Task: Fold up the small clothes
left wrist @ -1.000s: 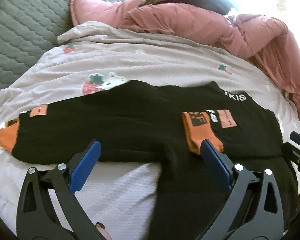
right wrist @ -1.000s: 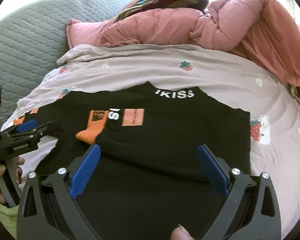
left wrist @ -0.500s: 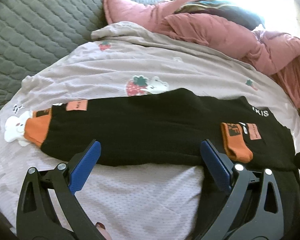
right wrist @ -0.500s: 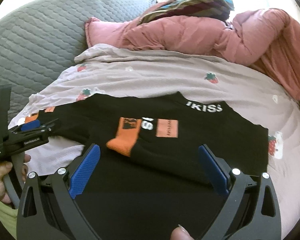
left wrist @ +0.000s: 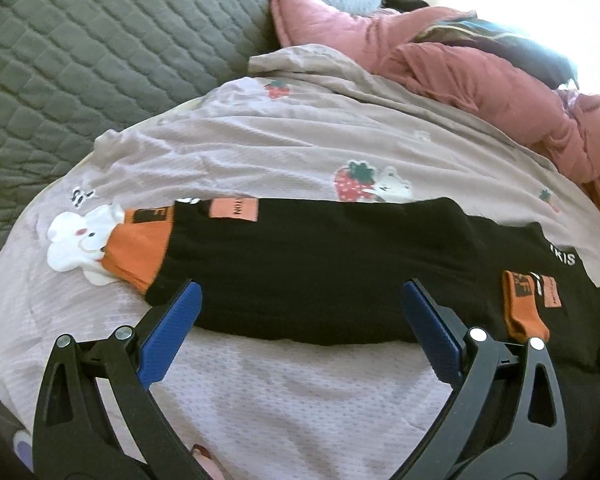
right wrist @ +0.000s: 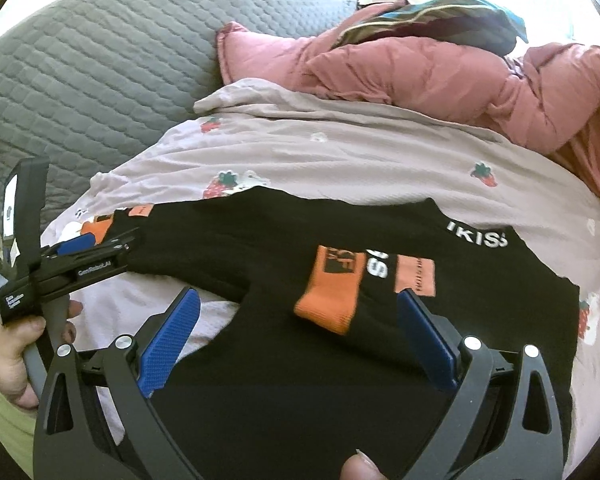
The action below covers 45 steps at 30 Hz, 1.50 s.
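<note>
A small black sweater (right wrist: 284, 248) with orange cuffs lies flat on the lilac strawberry-print sheet (left wrist: 300, 152). One sleeve is folded across the chest, its orange cuff (right wrist: 328, 292) beside the white lettering. The other sleeve (left wrist: 300, 264) stretches out to the left and ends in an orange cuff (left wrist: 136, 248). My left gripper (left wrist: 300, 320) is open, hovering over that stretched sleeve's near edge. In the right wrist view the left gripper (right wrist: 112, 246) is seen side-on near that cuff. My right gripper (right wrist: 296, 320) is open above the sweater's body, with nothing between its pads.
A pink duvet (right wrist: 440, 76) is bunched along the back with a striped dark cloth (right wrist: 428, 20) on top. Grey quilted bedding (left wrist: 100, 40) fills the back left. A hand with a yellow-green sleeve (right wrist: 4, 364) holds the left gripper's handle.
My left gripper has travelled left along the outstretched sleeve, bringing its orange cuff into view. The right gripper has shifted slightly left. Both stay open; the sweater has not moved.
</note>
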### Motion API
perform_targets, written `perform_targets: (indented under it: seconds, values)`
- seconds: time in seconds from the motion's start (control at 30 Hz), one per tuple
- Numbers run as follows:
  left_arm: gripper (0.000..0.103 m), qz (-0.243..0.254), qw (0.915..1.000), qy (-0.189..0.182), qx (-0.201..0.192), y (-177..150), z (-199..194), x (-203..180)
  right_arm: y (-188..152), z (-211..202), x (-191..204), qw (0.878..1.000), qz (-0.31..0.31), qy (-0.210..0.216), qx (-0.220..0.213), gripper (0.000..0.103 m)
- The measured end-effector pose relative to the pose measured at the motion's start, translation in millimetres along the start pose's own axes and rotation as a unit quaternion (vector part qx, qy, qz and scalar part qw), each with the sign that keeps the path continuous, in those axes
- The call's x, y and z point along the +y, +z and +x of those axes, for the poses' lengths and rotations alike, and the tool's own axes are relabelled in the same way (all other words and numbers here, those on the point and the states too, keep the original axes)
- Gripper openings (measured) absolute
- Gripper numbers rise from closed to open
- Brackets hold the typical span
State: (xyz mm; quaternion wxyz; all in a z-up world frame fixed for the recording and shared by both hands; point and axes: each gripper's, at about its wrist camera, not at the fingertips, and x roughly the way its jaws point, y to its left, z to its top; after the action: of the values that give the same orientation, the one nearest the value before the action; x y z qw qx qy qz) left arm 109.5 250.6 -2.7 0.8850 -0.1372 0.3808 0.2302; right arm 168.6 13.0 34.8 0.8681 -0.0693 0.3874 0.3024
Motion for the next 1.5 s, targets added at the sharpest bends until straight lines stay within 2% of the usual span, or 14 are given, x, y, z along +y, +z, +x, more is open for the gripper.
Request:
perform_targets:
  seconds: [0.4, 0.7, 0.9, 1.0, 1.2, 1.27, 1.3, 1.37, 1.5]
  values:
    - [0.093, -0.046, 0.9983, 0.035, -0.003, 4, 5, 37, 14, 18, 31, 0.999, -0.03, 0.017, -0.003, 0.098]
    - [0.093, -0.086, 0.9956, 0.036, 0.008, 4, 17, 68, 20, 30, 49, 0.999, -0.047, 0.026, -0.007, 0.098]
    - [0.092, -0.104, 0.9938, 0.037, 0.015, 7, 34, 83, 17, 38, 46, 0.999, -0.042, 0.028, 0.0, 0.098]
    - [0.085, -0.105, 0.9934, 0.042, 0.017, 11, 45, 86, 15, 42, 42, 0.999, -0.033, 0.027, 0.003, 0.098]
    - [0.053, -0.082, 0.9944, 0.067, 0.011, 17, 63, 84, 10, 47, 28, 1.0, -0.008, 0.021, 0.01, 0.098]
    - [0.03, -0.082, 0.9944, 0.066, 0.007, 17, 62, 85, 8, 47, 24, 1.0, -0.002, 0.018, 0.01, 0.098]
    - [0.025, -0.087, 0.9942, 0.063, 0.0, 17, 59, 88, 6, 46, 21, 1.0, 0.002, 0.017, 0.01, 0.098]
    - [0.006, -0.095, 0.9944, 0.04, -0.025, 18, 48, 90, 4, 45, 17, 1.0, 0.008, 0.015, 0.01, 0.098]
    - [0.006, -0.102, 0.993, -0.009, -0.059, 21, 27, 88, -3, 37, 6, 1.0, 0.016, 0.008, 0.011, 0.098]
